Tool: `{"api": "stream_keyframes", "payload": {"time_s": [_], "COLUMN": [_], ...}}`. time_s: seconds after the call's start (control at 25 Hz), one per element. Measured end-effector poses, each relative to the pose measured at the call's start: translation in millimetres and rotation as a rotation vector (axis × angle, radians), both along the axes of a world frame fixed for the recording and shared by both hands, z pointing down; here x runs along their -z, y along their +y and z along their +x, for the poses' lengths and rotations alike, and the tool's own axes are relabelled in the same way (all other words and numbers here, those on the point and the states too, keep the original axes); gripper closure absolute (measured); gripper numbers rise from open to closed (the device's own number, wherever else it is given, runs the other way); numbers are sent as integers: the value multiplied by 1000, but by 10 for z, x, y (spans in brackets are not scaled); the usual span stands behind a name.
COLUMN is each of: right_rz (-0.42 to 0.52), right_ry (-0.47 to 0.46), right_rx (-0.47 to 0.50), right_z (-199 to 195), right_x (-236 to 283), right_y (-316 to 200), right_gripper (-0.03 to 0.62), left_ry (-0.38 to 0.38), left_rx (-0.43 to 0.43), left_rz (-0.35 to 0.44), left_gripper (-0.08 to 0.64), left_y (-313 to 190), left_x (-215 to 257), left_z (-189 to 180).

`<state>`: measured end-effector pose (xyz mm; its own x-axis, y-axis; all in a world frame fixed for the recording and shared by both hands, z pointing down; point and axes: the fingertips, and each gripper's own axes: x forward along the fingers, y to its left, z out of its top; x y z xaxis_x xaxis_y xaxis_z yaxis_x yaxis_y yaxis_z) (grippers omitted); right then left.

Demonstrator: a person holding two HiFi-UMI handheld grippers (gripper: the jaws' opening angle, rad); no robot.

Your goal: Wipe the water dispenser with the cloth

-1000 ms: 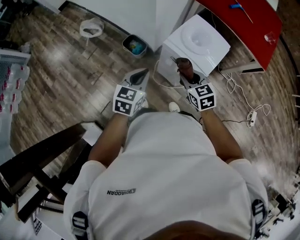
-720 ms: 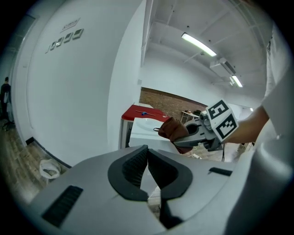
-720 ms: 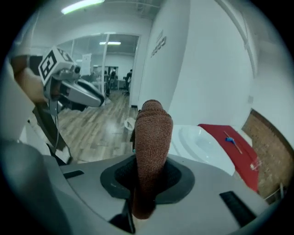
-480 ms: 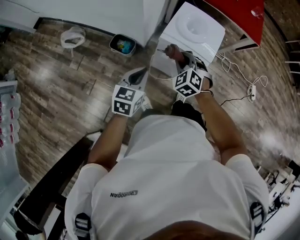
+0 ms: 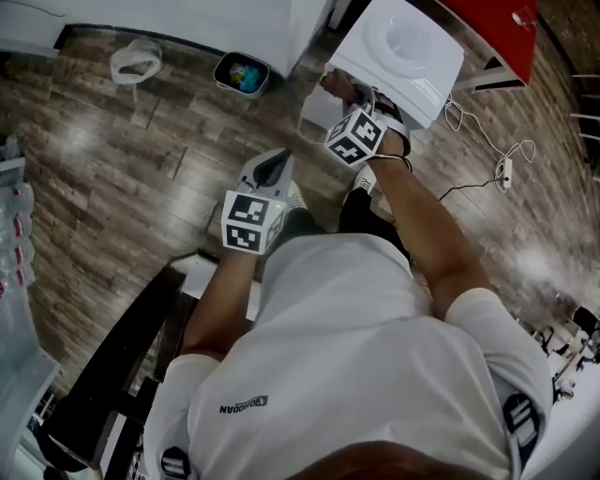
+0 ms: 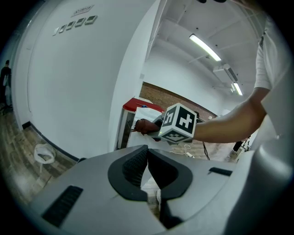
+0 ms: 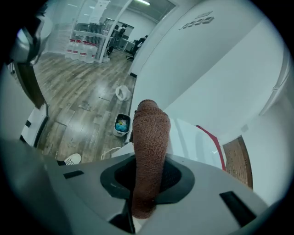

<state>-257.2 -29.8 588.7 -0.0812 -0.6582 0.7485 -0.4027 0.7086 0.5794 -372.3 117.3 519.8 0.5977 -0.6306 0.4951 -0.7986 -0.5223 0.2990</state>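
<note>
The white water dispenser (image 5: 405, 49) stands on the wood floor at the top right of the head view, with a round recess in its top. My right gripper (image 5: 339, 87) is shut on a brown knitted cloth (image 7: 149, 137), and the cloth's tip (image 5: 330, 81) is at the dispenser's upper front-left edge. In the right gripper view the dispenser (image 7: 186, 137) lies just behind the cloth. My left gripper (image 5: 273, 162) hangs lower and to the left, away from the dispenser, shut with nothing in it (image 6: 147, 153). From the left gripper view the cloth (image 6: 144, 126) shows at the dispenser's front.
A small bin (image 5: 241, 73) with coloured rubbish and a white plastic bag (image 5: 134, 62) sit by the white wall, left of the dispenser. A red table (image 5: 502, 19) stands behind it. A cable and power strip (image 5: 502, 169) lie on the floor to the right. Dark furniture (image 5: 103, 375) is at lower left.
My right gripper has carried the cloth up and forward from in front of my body to the dispenser's front edge. The left gripper has stayed low and shut.
</note>
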Motion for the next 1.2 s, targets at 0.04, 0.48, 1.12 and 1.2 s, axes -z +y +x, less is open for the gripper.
{"api": "stream_keyframes", "payload": {"time_s": [0.04,0.48,1.12,1.2], "right_rz": [-4,-76,-227,-242], "right_ry": [5,54,103,103], "right_rx": [1,0,-2,-1], "right_z": [-14,-82,-138,-149], "right_x": [-62,-1072,-2448,-2561], "right_y": [6,39,-43,-15], "right_gripper": [522,522,522,522], "left_ry": [3,-8,-11,-12], "left_rx": [-1,21,88,95], "left_rz": [-7,-50,-157,-175], "left_gripper": [558,560,558,558], "left_y": [30,56,54,82], "left_x": [-28,-235,-566,-625], "left_z": [6,-63,-248,-274]}}
